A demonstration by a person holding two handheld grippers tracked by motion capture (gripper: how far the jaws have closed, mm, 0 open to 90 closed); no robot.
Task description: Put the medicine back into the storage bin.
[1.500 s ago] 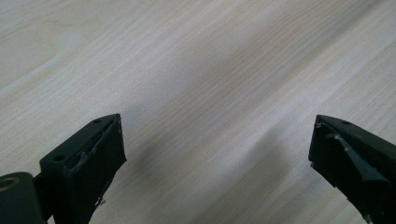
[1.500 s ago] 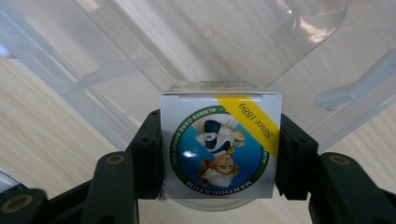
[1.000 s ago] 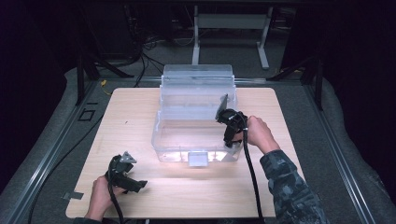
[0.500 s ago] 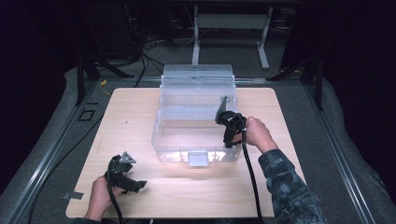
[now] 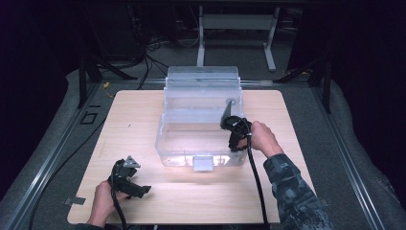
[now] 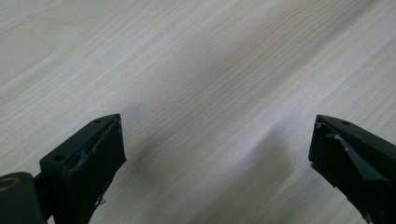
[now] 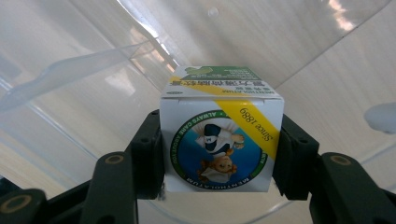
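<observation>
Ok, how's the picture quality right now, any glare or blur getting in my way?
High view: surroundings dark, glare on the clear bin's front wall, the right gripper small against it. Right gripper view: the small box between the jaws is sharp and its print legible, bright streaks on the plastic behind. Left gripper view: the table evenly lit, soft jaw shadows.

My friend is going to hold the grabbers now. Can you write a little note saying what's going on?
Right gripper: shut on the small white cardboard box with a round blue-green label and yellow stripe, held over the open clear plastic bin.
Left gripper: open, holding nothing, low over the pale wooden table at its near left corner.
Done: box picked up and brought to the bin.
Left: probably lower the box into the bin and let go.
</observation>
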